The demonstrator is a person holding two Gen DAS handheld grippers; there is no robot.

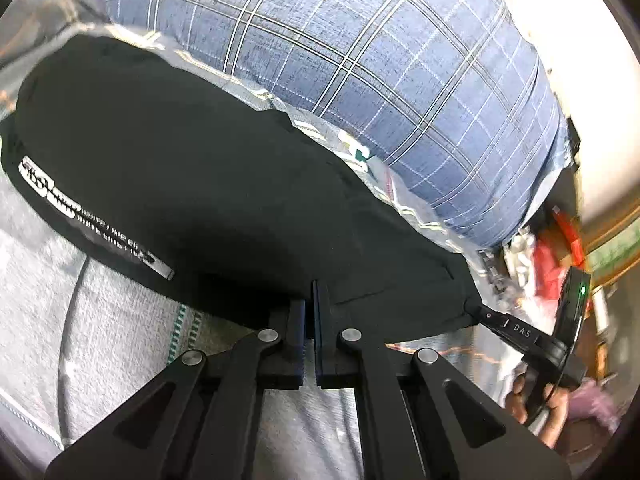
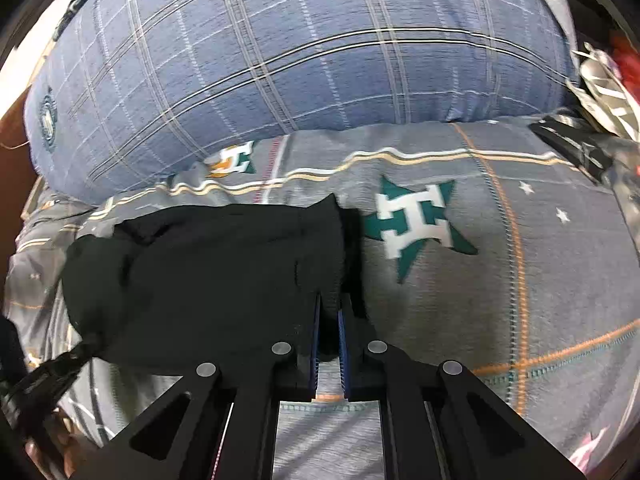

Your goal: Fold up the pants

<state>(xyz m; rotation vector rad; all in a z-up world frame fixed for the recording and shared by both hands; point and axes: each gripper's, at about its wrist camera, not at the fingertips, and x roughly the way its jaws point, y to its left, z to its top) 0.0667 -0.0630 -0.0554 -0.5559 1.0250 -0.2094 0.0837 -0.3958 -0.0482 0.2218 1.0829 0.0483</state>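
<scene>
Behind pants [image 2: 208,272], blue plaid pillow [image 2: 280,60]

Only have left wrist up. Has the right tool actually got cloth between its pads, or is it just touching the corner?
Observer: Yes. The right tool is shut on a bunched edge of the black pants.
Operator: Are the pants flat on that side?
Observer: No. They're rumpled, and the far edge is bunched toward the pillow.
Operator: Anything beside that edge?
Observer: Only the sheet, with a teal star print just right of the pants.
</scene>
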